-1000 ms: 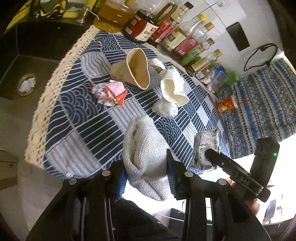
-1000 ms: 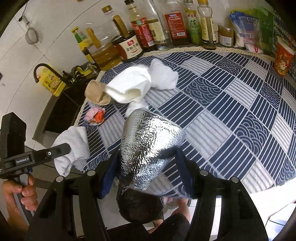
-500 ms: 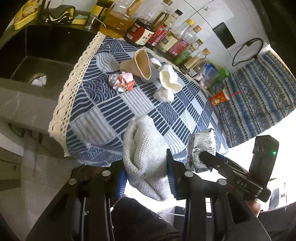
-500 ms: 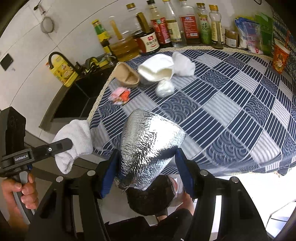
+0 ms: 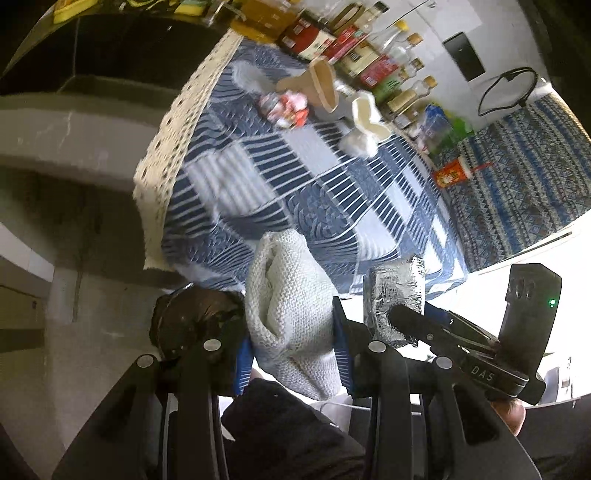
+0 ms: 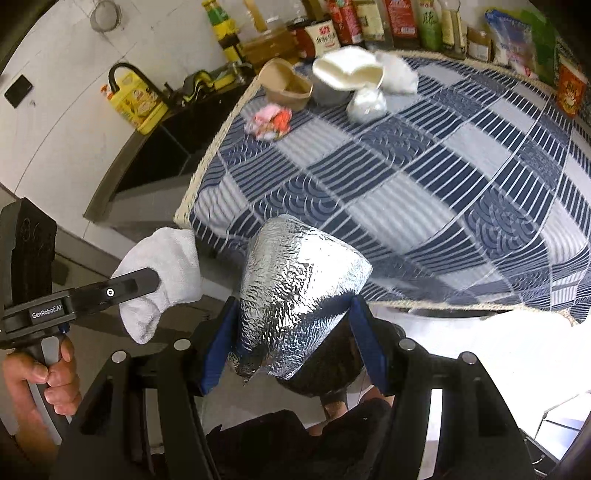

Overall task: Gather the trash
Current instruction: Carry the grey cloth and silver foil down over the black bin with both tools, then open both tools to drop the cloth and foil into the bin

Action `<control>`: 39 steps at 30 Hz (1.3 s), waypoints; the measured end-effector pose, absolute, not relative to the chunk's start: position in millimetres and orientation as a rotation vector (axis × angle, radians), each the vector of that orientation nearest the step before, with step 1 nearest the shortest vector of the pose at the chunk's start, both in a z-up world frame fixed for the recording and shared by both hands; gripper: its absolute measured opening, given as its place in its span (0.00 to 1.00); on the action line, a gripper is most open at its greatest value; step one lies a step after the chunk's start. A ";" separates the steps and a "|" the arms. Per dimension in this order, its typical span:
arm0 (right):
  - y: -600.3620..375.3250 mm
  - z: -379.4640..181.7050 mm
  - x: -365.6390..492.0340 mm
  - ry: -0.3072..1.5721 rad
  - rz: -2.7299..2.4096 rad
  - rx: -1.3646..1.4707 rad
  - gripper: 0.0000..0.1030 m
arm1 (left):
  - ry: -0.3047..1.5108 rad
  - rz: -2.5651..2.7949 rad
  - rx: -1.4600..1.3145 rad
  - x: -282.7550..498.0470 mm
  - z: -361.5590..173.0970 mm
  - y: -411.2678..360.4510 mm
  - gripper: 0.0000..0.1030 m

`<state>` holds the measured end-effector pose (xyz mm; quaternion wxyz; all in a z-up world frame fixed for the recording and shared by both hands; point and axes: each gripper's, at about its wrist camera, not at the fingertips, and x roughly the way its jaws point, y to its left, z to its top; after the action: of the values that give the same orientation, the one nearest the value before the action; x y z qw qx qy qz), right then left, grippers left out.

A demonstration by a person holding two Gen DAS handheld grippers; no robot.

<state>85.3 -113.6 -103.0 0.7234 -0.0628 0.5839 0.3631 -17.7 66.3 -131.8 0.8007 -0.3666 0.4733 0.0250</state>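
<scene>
My left gripper [image 5: 291, 332] is shut on a white knitted cloth wad [image 5: 291, 306], held off the near edge of the table; it also shows in the right wrist view [image 6: 162, 273]. My right gripper [image 6: 291, 332] is shut on a crumpled silver foil bag [image 6: 299, 291], also seen in the left wrist view [image 5: 391, 306]. Below both sits a black bag-lined bin [image 5: 192, 317], partly hidden under the foil [image 6: 325, 373]. On the blue patterned tablecloth [image 6: 406, 184] lie a pink-red wrapper [image 6: 269, 120], a brown paper cup [image 6: 286, 85], a white cup [image 6: 347, 68] and white tissue [image 6: 365, 105].
Sauce bottles [image 6: 399, 18] line the back wall. A red snack cup [image 6: 570, 92] stands at the right. A dark sink [image 6: 166, 144] with a yellow bottle [image 6: 138, 101] lies left of the table. The floor lies below the table's near edge.
Both grippers have pulled back and down from the table with their loads. The black bin has come into view beneath them.
</scene>
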 end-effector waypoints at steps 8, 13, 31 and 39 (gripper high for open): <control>-109.8 -150.4 76.1 1.393 0.803 -0.161 0.59 | 1.135 0.092 -0.796 -22.9 -187.4 64.6 0.34; -114.1 -187.4 73.9 1.471 0.798 -0.151 0.59 | 1.213 0.117 -0.799 -20.9 -223.7 63.6 0.34; -114.9 -301.4 74.8 1.645 0.787 -0.146 0.60 | 1.398 0.155 -0.850 -20.0 -331.9 56.0 0.34; -116.5 -340.9 85.2 1.667 0.795 -0.167 0.60 | 1.436 0.167 -0.874 -19.4 -365.6 54.1 0.34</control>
<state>85.2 -116.5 -340.9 0.6000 -0.0721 0.7192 0.3429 -19.4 54.1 -365.6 0.6640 -0.3867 0.6357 0.0738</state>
